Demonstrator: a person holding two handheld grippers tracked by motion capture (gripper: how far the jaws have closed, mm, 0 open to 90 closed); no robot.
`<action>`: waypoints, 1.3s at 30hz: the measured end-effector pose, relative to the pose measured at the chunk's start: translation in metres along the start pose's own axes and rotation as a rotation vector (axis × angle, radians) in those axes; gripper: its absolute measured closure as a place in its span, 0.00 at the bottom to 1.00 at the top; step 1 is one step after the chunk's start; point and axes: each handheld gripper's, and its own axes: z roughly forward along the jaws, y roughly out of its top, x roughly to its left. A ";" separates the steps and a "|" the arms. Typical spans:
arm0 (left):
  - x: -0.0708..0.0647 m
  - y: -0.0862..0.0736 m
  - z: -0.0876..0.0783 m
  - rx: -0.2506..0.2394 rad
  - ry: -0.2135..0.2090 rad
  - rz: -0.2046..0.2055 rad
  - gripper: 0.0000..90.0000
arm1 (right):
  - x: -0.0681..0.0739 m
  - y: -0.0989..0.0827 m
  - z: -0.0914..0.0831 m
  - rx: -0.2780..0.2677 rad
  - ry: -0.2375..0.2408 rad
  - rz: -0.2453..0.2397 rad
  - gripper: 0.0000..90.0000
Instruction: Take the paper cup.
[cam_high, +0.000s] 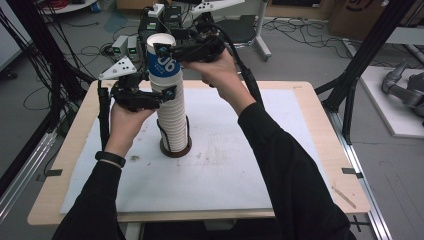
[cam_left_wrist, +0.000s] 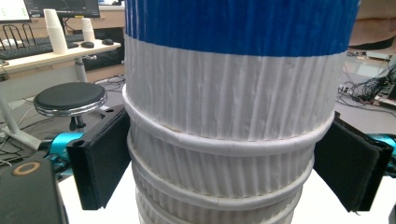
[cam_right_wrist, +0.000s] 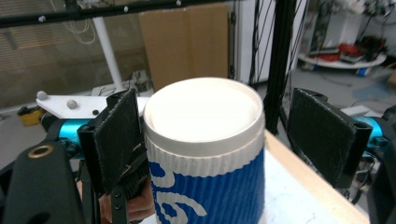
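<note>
Left gripper (cam_high: 167, 95): jaws on both sides of the stack (cam_high: 172, 117), pads pressed to the ribbed white cups just under the blue cup (cam_high: 162, 62).
Right gripper (cam_high: 165, 50): astride the blue cup near its rim; near pad at the wall, far pad apart from it, so grip cannot be told.
Stack: upright on a dark round base (cam_high: 176, 150), mid-mat (cam_high: 225, 170), table (cam_high: 320, 115) beneath.
Blue cup: topmost, mouth up, white inside.

A round black stool (cam_left_wrist: 70, 98) stands near a cardboard box (cam_right_wrist: 189, 44).
</note>
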 end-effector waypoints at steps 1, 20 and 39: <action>0.000 0.000 0.000 0.001 0.000 -0.001 0.14 | 0.000 0.000 0.002 0.003 0.001 0.002 0.20; -0.001 0.000 0.000 0.001 0.002 0.001 0.14 | 0.008 0.007 -0.004 -0.075 -0.003 -0.049 0.34; -0.001 0.000 0.000 -0.002 0.003 0.002 0.14 | 0.026 0.041 -0.049 -0.295 -0.029 -0.129 0.34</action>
